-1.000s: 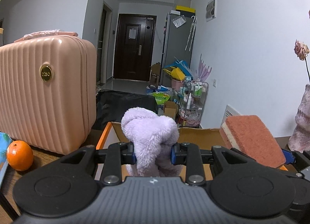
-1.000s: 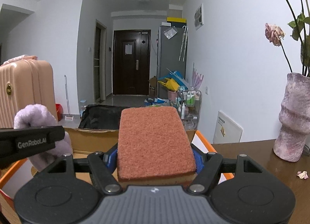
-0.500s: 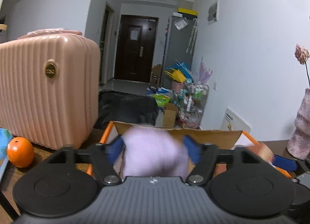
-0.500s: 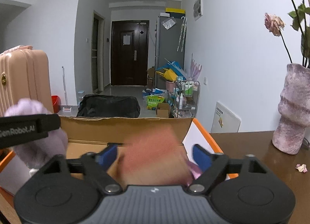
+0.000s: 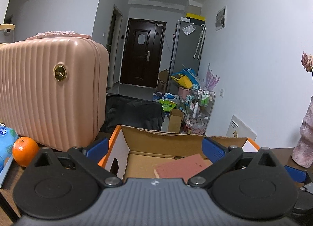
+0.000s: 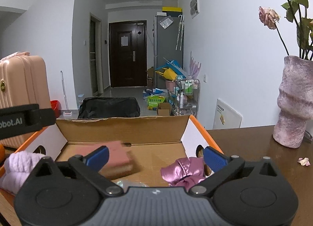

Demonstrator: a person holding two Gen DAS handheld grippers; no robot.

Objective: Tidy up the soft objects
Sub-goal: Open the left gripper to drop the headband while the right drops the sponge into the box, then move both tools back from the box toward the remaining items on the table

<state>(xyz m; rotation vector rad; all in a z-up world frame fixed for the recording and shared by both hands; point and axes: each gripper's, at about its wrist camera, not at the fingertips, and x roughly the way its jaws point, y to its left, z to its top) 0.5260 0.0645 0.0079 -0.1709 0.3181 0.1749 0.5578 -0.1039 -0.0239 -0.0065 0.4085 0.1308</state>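
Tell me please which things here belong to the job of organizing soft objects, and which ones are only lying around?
Belong to the job:
- cardboard box
- sponge, lying in the box
- lilac fluffy cloth, at the box's left end
- pink satin cloth, in the box

Just lying about:
- pink suitcase
- orange
- vase with dried roses
- fallen petal on the table

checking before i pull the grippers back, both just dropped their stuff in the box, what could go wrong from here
1. The left hand-held gripper and right hand-held gripper have just been opening and hang wide over the orange-edged cardboard box; a spread finger could catch a wall on withdrawal.
2. The lilac fluffy cloth sits at the box's left edge and may tumble out.
3. The pink scouring sponge looks blurred, so it may not have settled.
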